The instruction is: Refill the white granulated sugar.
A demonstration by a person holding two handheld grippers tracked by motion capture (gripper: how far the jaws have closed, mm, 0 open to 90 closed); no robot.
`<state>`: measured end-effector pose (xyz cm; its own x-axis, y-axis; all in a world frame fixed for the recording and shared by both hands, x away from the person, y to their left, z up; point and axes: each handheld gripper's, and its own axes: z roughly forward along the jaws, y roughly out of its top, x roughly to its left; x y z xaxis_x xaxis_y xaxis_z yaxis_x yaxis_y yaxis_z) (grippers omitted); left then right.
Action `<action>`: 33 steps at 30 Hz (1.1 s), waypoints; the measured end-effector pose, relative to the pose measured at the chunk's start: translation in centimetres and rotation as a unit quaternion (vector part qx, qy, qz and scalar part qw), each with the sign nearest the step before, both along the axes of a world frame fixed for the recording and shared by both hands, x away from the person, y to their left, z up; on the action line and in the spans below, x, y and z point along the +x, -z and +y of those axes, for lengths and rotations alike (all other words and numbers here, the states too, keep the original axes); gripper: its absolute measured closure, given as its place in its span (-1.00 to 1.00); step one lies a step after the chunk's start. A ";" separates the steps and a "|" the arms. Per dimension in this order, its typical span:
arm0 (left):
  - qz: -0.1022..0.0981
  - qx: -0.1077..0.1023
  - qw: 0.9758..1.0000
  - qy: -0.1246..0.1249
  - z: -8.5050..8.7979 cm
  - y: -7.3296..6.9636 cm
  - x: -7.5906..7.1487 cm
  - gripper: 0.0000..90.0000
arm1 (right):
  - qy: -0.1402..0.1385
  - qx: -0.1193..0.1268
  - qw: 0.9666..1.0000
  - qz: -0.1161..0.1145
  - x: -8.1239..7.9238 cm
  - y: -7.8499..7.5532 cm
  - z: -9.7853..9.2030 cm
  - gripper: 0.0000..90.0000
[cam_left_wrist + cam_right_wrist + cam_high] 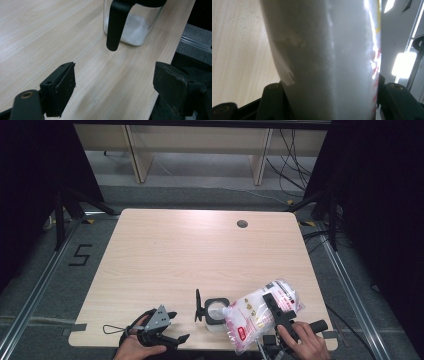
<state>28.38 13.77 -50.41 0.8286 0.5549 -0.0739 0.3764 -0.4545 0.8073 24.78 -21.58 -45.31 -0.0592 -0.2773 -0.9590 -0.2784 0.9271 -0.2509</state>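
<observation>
In the high view, your right gripper (278,312) holds a clear plastic bag of white powder (260,316) with red print, its jaws clamped across the middle of the bag. The bag is tilted, with its long axis running from upper right down to lower left, and its low corner reaches over the open mouth of the glass jar (216,313). The jar stands near the front edge of the wooden table (200,250), between your two hands, and its black lid (198,305) stands flipped up on its left side. Your left gripper (161,330) rests at the front edge, to the left of the jar and apart from it, with jaws spread and nothing between them.

In the left gripper view, the two black pads (62,85) stand wide apart over bare wood. The jar (136,27) is straight ahead, a little white powder lies at its bottom, and the black lid (116,22) hangs down in front of it. So this gripper is the nearer one if the jar needs steadying.

In the right gripper view, the bag (324,60) is pinched between the two jaws and runs straight away from them, full of white powder.

I judge that the pouring depends on this: the low corner of the bag must stay above the jar mouth, which lies to the left of your right gripper
</observation>
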 end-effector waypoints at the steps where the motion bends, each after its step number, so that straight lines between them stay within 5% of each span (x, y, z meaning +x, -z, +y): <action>1: -0.009 0.006 1.000 0.005 0.1 -0.1 0.2 -0.61 | 0.000 -0.001 1.000 -0.001 0.0 0.0 0.0 0.00; 4: 0.003 -0.008 1.000 -0.009 -0.1 0.0 0.0 -0.61 | 0.012 0.012 1.000 0.003 -0.2 0.2 0.0 0.00; 5: -0.003 0.009 1.000 -0.001 0.1 -0.1 0.1 -0.61 | 0.000 -0.002 1.000 -0.002 -0.1 -0.1 0.1 0.00; 7: -0.003 0.007 1.000 -0.002 0.1 0.0 0.1 -0.61 | 0.002 0.001 1.000 0.001 -0.1 0.1 0.1 0.00; 10: 0.001 -0.014 1.000 -0.009 -0.1 0.0 0.0 -0.61 | -0.002 -0.005 1.000 0.001 -0.1 0.0 0.2 0.00; 11: -0.001 -0.001 1.000 -0.004 0.1 -0.1 0.0 -0.61 | 0.012 0.016 1.000 0.009 -0.2 0.4 0.1 0.00; 16: 0.003 -0.011 1.000 -0.010 -0.1 0.0 0.0 -0.61 | 0.004 0.003 1.000 0.004 -0.2 0.1 0.2 0.00; 17: -0.006 0.002 1.000 0.001 0.1 0.0 0.1 -0.61 | 0.006 0.006 1.000 0.005 -0.2 0.2 0.2 0.00; 18: -0.011 -0.006 1.000 0.005 0.0 0.0 0.1 -0.61 | 0.009 0.007 1.000 0.007 -0.2 0.2 0.2 0.00; 22: 0.003 -0.011 1.000 -0.010 -0.1 0.0 0.0 -0.61 | 0.009 0.005 1.000 0.005 -0.3 0.2 0.2 0.00; 25: -0.003 0.007 1.000 -0.004 0.2 -0.1 0.1 -0.61 | 0.008 0.003 1.000 0.004 -0.3 0.2 0.2 0.00; 26: 0.004 -0.011 1.000 -0.009 0.0 0.0 0.0 -0.61 | 0.008 0.005 1.000 0.003 -0.3 0.2 0.2 0.00; 29: 0.002 -0.011 1.000 -0.011 -0.1 0.0 0.0 -0.61 | 0.005 0.003 1.000 0.002 -0.2 0.1 0.2 0.00; 30: -0.004 0.006 1.000 -0.002 0.2 -0.1 0.1 -0.61 | 0.002 0.000 1.000 0.002 -0.2 0.0 0.2 0.00; 33: 0.000 -0.008 1.000 -0.006 0.0 -0.1 0.1 -0.61 | 0.003 -0.001 1.000 0.000 -0.2 0.0 0.2 0.00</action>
